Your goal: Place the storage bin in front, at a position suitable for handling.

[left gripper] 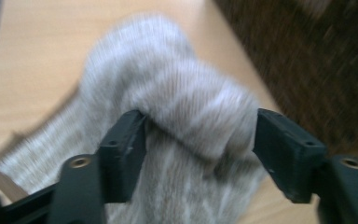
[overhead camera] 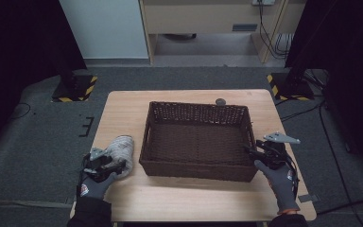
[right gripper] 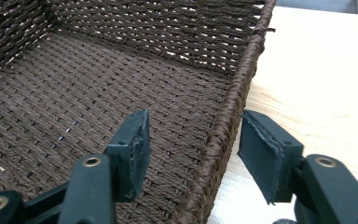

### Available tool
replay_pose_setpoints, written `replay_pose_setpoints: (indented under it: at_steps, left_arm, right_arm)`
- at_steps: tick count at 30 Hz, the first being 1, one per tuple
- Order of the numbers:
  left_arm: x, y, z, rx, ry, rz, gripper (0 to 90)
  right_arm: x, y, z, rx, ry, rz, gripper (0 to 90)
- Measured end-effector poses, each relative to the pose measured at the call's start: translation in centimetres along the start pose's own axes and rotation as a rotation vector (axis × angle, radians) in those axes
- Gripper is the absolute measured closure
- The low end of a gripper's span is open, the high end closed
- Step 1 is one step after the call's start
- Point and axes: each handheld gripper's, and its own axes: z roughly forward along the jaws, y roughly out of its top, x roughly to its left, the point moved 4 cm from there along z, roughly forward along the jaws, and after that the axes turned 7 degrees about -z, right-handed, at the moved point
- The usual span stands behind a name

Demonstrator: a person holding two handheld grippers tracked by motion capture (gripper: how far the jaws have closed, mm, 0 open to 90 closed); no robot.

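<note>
Gloved hands sit at the near edge of the worktop [overhead camera: 123, 106], one each side of a dark woven basket [overhead camera: 197, 142].

L tongs [overhead camera: 108, 164] are at the near-left corner, over a grey knitted sock [overhead camera: 121, 150] lying flat on the wood just beside the basket's left wall. In the left gripper view the sock [left gripper: 168, 116] is bunched up w/ a fold between the two black pads [left gripper: 123, 149]; the pads stand wide, one either side of the fold, right pad looks clear of the fabric, left pad touching or nearly so, can't tell which as the shot is blurred. Reads as open around the sock, not clamped.

R tongs [overhead camera: 253, 152] are at the basket's near-right corner, grey plate on top. In the right gripper view the tongs [right gripper: 193, 144] straddle the basket's right rim [right gripper: 223, 135]: one pad inside over the woven floor, the other outside over bare worktop [right gripper: 321, 84]. Gap visible both sides of the rim, so open, nothing gripped.

Basket sits mid-worktop, approx centred, empty woven floor showing. Small dark round mark [overhead camera: 220, 101] on the wood just beyond its far wall. Sock is outside the basket, left of it.
</note>
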Motion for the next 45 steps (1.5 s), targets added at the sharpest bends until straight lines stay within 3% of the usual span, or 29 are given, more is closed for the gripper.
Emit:
replay_pose_setpoints:
  at_steps: [3,5,7,8,11,16,22,24,26,27,30,34,39,45]
  left_arm:
    - [-0.1,1.7,0.2,-0.07,0.003,-0.009,27.7]
    - [0.1,2.0,0.6,-0.071,0.003,-0.021,27.5]
    - [0.5,2.3,1.9,-0.049,0.015,-0.037,27.4]
    - [0.8,1.9,3.0,-0.011,0.027,-0.038,28.0]
    - [1.1,1.3,3.6,0.025,0.025,-0.047,30.9]
    - [1.1,0.6,3.1,0.042,0.022,-0.053,40.5]
    - [0.8,-0.1,2.2,0.037,0.014,-0.048,39.6]
    - [0.8,0.1,1.6,0.02,0.009,-0.05,35.6]
    - [0.4,1.1,0.3,-0.053,0.003,-0.041,31.8]
    - [0.4,1.1,0.3,-0.053,0.003,-0.041,31.3]
    - [-0.4,2.9,-1.0,-0.136,-0.025,-0.036,30.9]
    - [-2.1,4.4,-1.2,-0.176,-0.092,-0.033,33.4]
    - [-5.4,5.4,0.1,-0.161,-0.168,0.013,37.0]
    - [-8.1,5.3,2.3,-0.115,-0.178,0.076,41.3]
  right_arm:
    - [0.0,0.1,-0.1,-0.004,0.002,0.004,40.3]
    - [0.0,0.1,-0.1,-0.007,0.001,-0.001,40.1]
    - [0.1,0.3,-0.1,-0.011,0.004,0.001,40.6]
    - [0.2,0.2,0.0,-0.008,0.002,-0.003,41.0]
    - [0.3,0.2,0.1,0.001,0.001,-0.006,43.2]
    - [0.1,0.0,0.4,0.02,-0.009,0.007,48.6]
    - [-0.1,0.0,0.3,0.023,-0.005,0.018,52.7]
    - [-0.3,0.0,0.3,0.024,-0.006,0.022,53.6]
    - [-0.4,0.0,0.4,0.024,-0.006,0.021,53.4]
    - [-0.4,0.0,0.4,0.024,-0.006,0.021,53.4]
    - [-0.3,0.1,0.3,0.019,-0.012,0.006,51.1]
    - [-0.4,0.3,0.2,0.006,-0.019,0.008,48.6]
    - [-0.5,0.2,0.4,0.009,-0.022,0.0,47.6]
    - [-0.3,0.2,0.6,0.019,-0.017,0.004,50.6]
